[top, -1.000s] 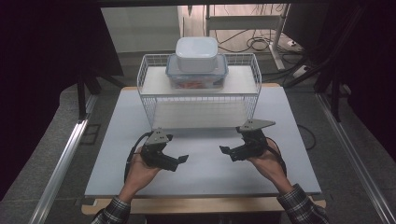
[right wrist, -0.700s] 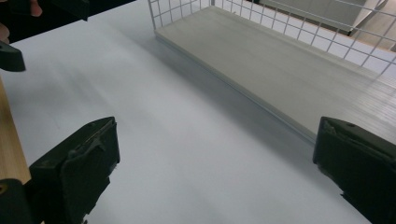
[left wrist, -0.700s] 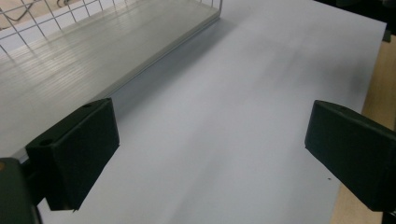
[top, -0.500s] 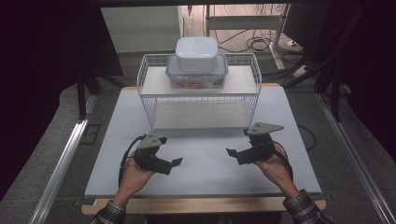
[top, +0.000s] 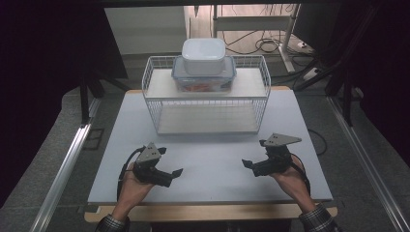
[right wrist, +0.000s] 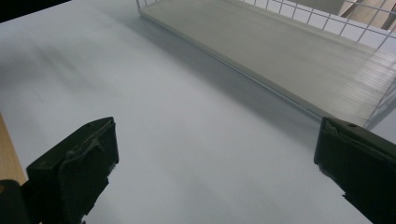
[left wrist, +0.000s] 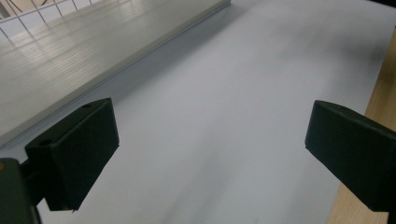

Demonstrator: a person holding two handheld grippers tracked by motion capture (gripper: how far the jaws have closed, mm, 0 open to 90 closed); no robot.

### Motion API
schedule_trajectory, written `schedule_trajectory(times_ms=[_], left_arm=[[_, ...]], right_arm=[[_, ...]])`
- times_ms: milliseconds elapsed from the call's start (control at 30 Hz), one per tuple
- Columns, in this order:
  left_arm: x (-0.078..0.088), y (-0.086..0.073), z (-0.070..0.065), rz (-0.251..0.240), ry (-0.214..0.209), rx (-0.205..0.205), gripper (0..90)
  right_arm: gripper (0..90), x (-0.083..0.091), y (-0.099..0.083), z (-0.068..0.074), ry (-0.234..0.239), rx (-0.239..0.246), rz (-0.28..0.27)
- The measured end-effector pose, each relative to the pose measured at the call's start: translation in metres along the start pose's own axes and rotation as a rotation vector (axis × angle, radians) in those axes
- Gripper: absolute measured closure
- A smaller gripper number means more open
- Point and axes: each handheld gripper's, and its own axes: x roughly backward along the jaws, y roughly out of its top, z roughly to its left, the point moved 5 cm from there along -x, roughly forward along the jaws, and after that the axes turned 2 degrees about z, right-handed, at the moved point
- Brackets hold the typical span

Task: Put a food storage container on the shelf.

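A white wire rack (top: 154,104) stands at the back of the white table (top: 212,159). On its top shelf sits a clear lidded box with a blue rim (top: 180,79), holding something red. A white lidded box (top: 203,56) is stacked on that. My left gripper (top: 170,162) hovers over the front left of the table, open and empty, with bare table between its jaws (left wrist: 210,149). My right gripper (top: 254,153) is at the front right, also open and empty (right wrist: 215,163). The two point toward each other. The rack's lower shelf (left wrist: 70,51) (right wrist: 299,60) lies ahead of each.
The rack's lower shelf (top: 208,120) holds nothing. A wooden edge (top: 203,210) runs along the table's front. Metal rails (top: 63,169) flank the table on the floor, and cables (top: 261,43) lie behind the rack.
Both hands have drawn back toward the table's front edge and slightly apart. The jaws stay open and the boxes on the rack have not moved.
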Motion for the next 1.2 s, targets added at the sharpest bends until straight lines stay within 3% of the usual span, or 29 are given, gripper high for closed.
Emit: schedule_trajectory(times_ms=[433,667,1033,1200], left_arm=[[0.003,-0.013,0.002,0.004,0.033,0.01,2.5],[0.005,-0.024,0.005,0.014,0.057,0.02,2.3],[0.001,-0.038,0.001,0.044,0.043,0.047,1.1],[-0.004,-0.046,0.002,0.088,0.044,0.049,0.9]], right_arm=[[0.3,0.011,-0.018,-0.006,-0.025,-0.007,-0.012],[0.5,0.015,-0.032,-0.009,-0.04,-0.014,0.01],[0.5,0.02,-0.055,-0.014,-0.059,-0.042,0.043],[0.5,0.018,-0.064,-0.015,-0.061,-0.05,0.074]])
